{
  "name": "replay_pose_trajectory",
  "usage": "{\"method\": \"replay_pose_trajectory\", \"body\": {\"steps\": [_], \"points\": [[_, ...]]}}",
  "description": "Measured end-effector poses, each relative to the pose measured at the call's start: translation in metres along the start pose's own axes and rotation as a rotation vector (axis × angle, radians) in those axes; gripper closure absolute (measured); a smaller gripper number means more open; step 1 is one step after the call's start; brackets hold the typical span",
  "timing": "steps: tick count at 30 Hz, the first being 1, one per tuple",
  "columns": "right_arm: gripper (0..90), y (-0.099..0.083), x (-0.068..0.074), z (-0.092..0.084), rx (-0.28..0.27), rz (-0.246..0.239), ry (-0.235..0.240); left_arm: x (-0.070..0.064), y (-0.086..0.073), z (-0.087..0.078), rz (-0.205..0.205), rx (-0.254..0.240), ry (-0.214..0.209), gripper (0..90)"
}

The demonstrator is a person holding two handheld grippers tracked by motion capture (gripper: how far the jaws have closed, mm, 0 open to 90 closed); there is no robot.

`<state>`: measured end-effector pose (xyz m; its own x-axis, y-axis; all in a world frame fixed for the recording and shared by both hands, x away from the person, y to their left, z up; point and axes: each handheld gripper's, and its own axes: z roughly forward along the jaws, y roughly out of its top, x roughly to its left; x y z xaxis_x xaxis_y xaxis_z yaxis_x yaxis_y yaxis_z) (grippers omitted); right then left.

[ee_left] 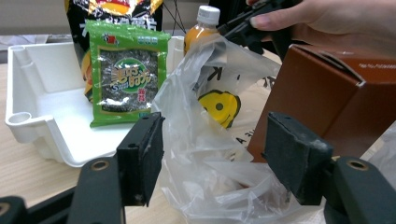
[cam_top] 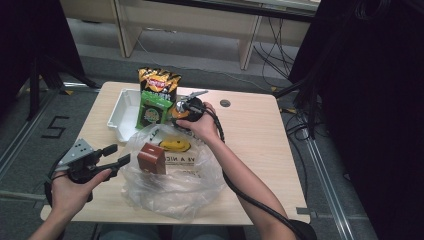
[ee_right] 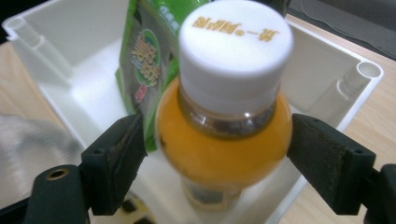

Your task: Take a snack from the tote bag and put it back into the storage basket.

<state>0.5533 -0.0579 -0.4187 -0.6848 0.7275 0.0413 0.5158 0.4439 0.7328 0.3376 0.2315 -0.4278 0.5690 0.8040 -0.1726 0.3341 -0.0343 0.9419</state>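
The right tongs (ee_right: 215,154) are straddling the orange juice bottle (ee_right: 224,140) at its shoulder, jaws wide on both sides and not yet pressing, probably lining up to lift it out of the white tray (ee_right: 327,60) beside the green seaweed packet (ee_right: 149,65). The left tongs (ee_left: 215,163) are standing half open around the rim of the clear plastic bag (ee_left: 210,154), apparently waiting to hold its mouth open on the surface (cam_top: 260,145); a brown box (ee_left: 327,93) is already sitting inside.
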Motion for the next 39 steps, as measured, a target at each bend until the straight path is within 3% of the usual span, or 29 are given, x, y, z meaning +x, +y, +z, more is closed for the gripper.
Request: {"method": "replay_pose_trajectory", "body": {"steps": [2,6,7,8,10,11,16,22,23,24,26,27,28,33,34,35,39], "points": [[20.0,-0.001,0.001,-0.007,-0.024,0.025,0.010,-0.001,0.001,-0.001,0.002,-0.014,-0.009,37.3],[20.5,-0.003,-0.003,-0.027,-0.030,0.011,0.020,-0.002,0.002,-0.002,0.008,-0.011,-0.007,37.1],[20.7,-0.003,-0.002,-0.032,-0.047,0.035,0.027,-0.002,0.002,-0.002,0.009,-0.010,-0.008,37.1],[20.9,-0.003,-0.004,-0.038,-0.052,0.018,0.024,-0.002,0.002,-0.002,0.008,-0.011,-0.007,37.1],[21.9,-0.004,-0.003,-0.049,-0.097,0.041,0.027,-0.003,0.002,-0.001,0.005,-0.013,-0.009,37.1],[23.0,-0.004,-0.004,-0.055,-0.105,0.015,0.030,-0.004,0.002,-0.001,0.005,-0.014,-0.011,37.0],[30.9,-0.013,0.000,-0.084,-0.136,0.028,0.046,-0.006,0.003,-0.002,0.006,-0.014,-0.016,36.5],[35.6,-0.034,0.006,-0.109,-0.184,0.036,0.064,-0.008,0.003,-0.002,0.004,-0.016,-0.023,35.6],[36.2,-0.039,0.008,-0.113,-0.189,0.067,0.077,-0.009,0.003,-0.003,0.000,-0.017,-0.021,35.5],[36.4,-0.044,0.008,-0.116,-0.203,0.063,0.088,-0.009,0.004,-0.003,-0.001,-0.023,-0.026,35.4],[39.0,-0.056,0.009,-0.124,-0.214,0.065,0.080,-0.010,0.004,-0.003,-0.003,-0.022,-0.024,35.1],[39.7,-0.061,0.007,-0.127,-0.231,0.041,0.079,-0.010,0.004,-0.003,-0.003,-0.021,-0.026,35.1],[40.1,-0.067,0.009,-0.130,-0.237,0.061,0.080,-0.011,0.004,-0.003,-0.005,-0.020,-0.025,35.0],[44.6,-0.093,0.010,-0.143,-0.269,0.065,0.060,-0.013,0.006,-0.003,0.000,-0.022,-0.029,34.9],[45.1,-0.097,0.009,-0.145,-0.272,0.065,0.069,-0.014,0.006,-0.003,0.002,-0.026,-0.029,34.9],[45.6,-0.101,0.010,-0.149,-0.260,0.095,0.069,-0.014,0.007,-0.004,0.004,-0.030,-0.032,34.9],[46.7,-0.110,0.007,-0.155,-0.279,0.077,0.058,-0.015,0.006,-0.004,0.002,-0.030,-0.033,34.8]]}}
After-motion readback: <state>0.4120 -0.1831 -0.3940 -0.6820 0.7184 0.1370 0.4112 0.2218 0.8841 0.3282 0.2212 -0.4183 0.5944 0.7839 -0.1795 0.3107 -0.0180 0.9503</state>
